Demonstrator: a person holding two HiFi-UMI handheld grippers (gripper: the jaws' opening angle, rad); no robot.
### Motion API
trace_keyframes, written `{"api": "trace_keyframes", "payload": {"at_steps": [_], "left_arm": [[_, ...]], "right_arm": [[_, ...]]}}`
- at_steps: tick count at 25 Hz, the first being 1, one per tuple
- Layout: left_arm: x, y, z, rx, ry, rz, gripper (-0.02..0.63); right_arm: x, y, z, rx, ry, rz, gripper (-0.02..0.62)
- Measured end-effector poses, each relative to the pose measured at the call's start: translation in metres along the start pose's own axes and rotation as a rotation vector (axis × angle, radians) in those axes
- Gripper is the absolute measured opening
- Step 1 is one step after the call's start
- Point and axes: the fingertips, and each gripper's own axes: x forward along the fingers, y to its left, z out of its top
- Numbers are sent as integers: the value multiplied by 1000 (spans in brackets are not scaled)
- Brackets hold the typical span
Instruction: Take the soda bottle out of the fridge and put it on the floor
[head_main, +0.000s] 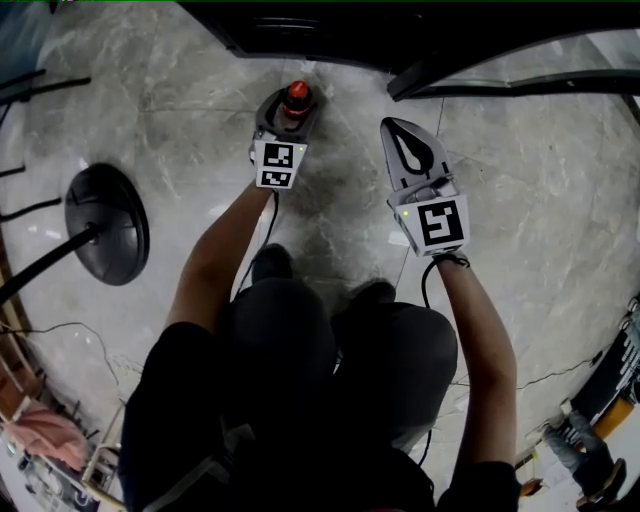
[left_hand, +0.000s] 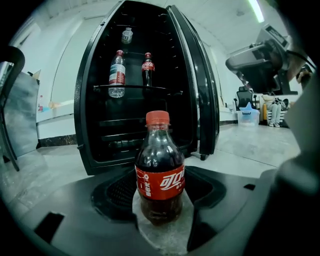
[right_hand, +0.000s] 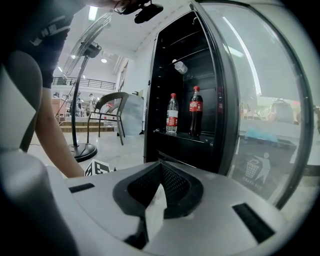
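The soda bottle (head_main: 296, 97) (left_hand: 160, 170), dark cola with a red cap and red label, stands upright on the marble floor (head_main: 180, 120) in front of the open black fridge (left_hand: 145, 100). My left gripper (head_main: 290, 108) (left_hand: 160, 212) is low at the floor, open, its jaws on either side of the bottle's base with a thin strip of floor showing on both sides. My right gripper (head_main: 395, 128) (right_hand: 159, 167) hovers to the bottle's right, shut with nothing in it, pointing at the fridge (right_hand: 185, 100).
On a fridge shelf stand a water bottle (left_hand: 117, 72) (right_hand: 172, 112) and another cola bottle (left_hand: 147, 67) (right_hand: 195, 110). The glass door (head_main: 500, 75) (right_hand: 260, 100) hangs open at the right. A fan's round base (head_main: 108, 222) sits left; a chair (right_hand: 112, 115) beyond it.
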Motion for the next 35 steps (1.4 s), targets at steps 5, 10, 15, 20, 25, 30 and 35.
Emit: {"api": "trace_keyframes", "payload": {"at_steps": [5,10,15,20,25,30,35], "left_arm": [[-9,2,-7,8,-6,10,302],[-14,4,-11,0,-6,12,302],[-14,4,-12,7,5,7,304],[-17,4,-10,25,19,14,304],[-20,5,-4,35,12,18,304],[-31,4,5,24,-7,9,304],[-52,6,14,46,-15,-18,304]], "right_arm": [[1,3,-6,16,6,5,18],[1,6,-7,22,6,7,18],[-1,8,-9,27,5,8,18],[-3,13,-10,29,5,15,18],[-4,13,-10,42,3,14,18],[-3,17,-8,51,-6,24,18],[-5,18,-12,66,-7,22,18]]}}
